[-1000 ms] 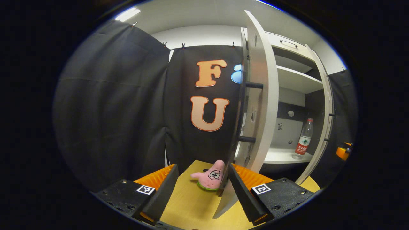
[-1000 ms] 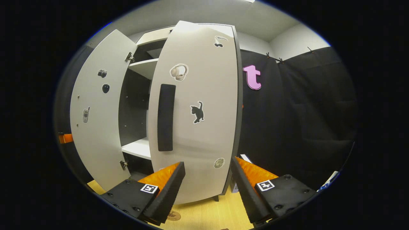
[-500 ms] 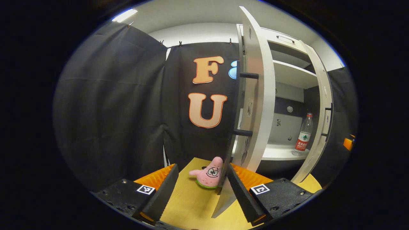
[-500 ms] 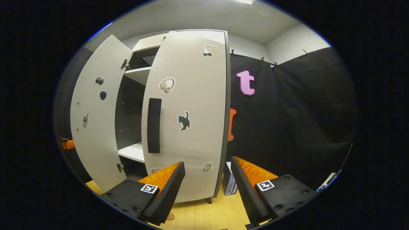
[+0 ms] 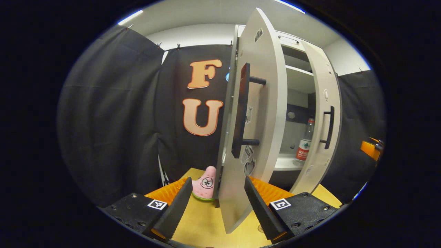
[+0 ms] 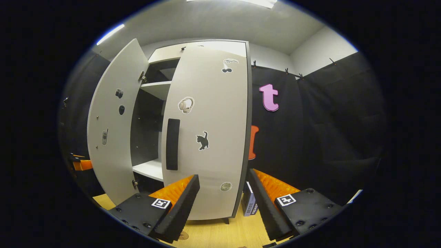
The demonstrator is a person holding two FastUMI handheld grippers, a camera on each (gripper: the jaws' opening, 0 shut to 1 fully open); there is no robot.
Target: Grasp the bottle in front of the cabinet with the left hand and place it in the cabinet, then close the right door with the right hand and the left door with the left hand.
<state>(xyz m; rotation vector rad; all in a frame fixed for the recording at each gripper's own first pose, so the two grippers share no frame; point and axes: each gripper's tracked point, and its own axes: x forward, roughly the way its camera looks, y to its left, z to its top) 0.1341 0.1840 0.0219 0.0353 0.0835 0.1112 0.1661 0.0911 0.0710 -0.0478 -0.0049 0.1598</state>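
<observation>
**Both doors swung partly toward closing; bottle inside**

Swung further inward since a second ago: right door (image 6: 206, 137) and left door (image 5: 255, 131), both narrowing the opening. Standing upright on the lower shelf (image 5: 284, 163), right of centre in the left gripper view, seen through the gap between the doors: bottle (image 5: 305, 144), so placing looks done. Ajar at centre of the right gripper view, with its dark handle (image 6: 172, 144) facing the camera. Seen almost edge-on at centre of the left gripper view, its bar handle (image 5: 241, 110) toward the camera. Spread apart and empty at lower centre, probably to push with one finger: left gripper (image 5: 215, 203) straddling the door's lower edge, right gripper (image 6: 222, 203) before its door. Partly hidden behind the left door: pink plush toy (image 5: 205, 184) on the wooden tabletop (image 5: 203, 224).
</observation>
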